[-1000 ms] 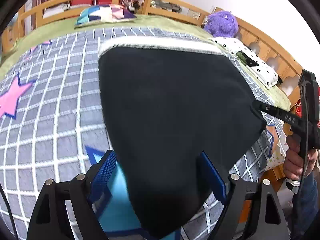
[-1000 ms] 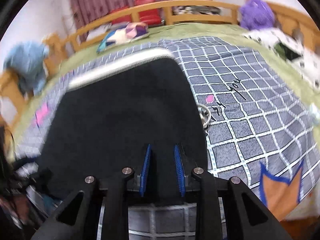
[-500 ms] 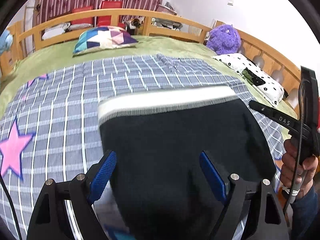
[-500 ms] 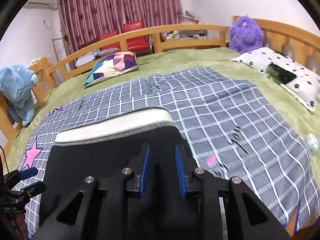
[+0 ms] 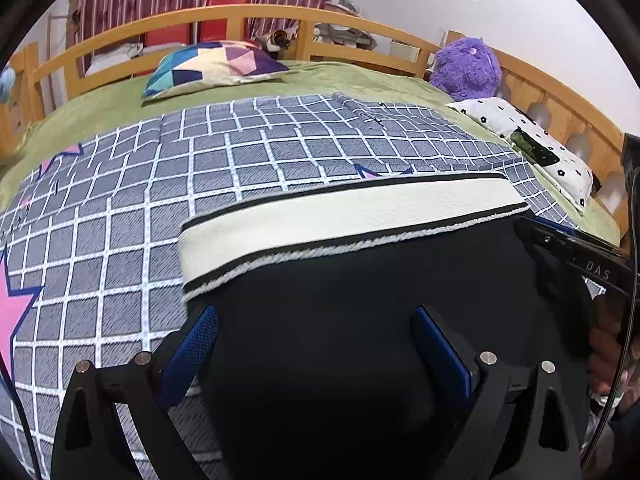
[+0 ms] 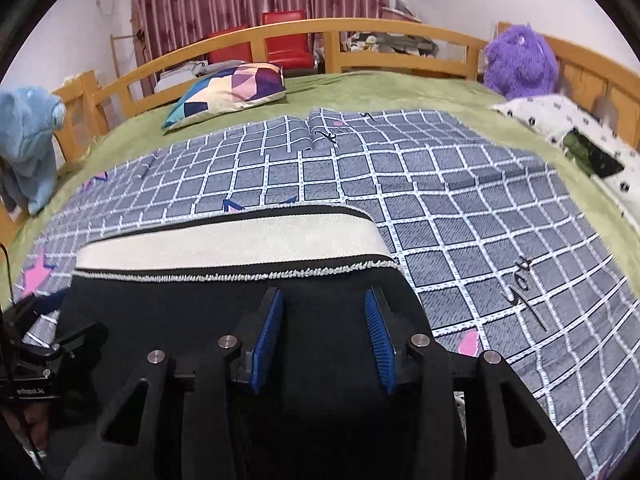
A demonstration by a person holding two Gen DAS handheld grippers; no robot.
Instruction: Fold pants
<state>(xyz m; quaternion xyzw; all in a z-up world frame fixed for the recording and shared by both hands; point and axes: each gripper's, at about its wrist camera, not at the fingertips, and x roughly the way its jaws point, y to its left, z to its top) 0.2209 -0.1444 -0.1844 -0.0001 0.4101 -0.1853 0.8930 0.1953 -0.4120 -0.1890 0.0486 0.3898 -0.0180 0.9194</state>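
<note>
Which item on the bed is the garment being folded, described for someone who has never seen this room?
Start at the wooden-railed bed and its grey checked blanket. The pants lie on the blanket's near edge, under both open grippers. They are the only plain black item, topped by a wide cream waistband.

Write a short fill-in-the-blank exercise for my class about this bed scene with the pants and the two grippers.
1. The black pants have a wide ____ waistband.
2. Both the left gripper and the right gripper have their jaws ____.
3. The plush toy by the wooden rail is ____.

Missing words: white; open; purple
</note>
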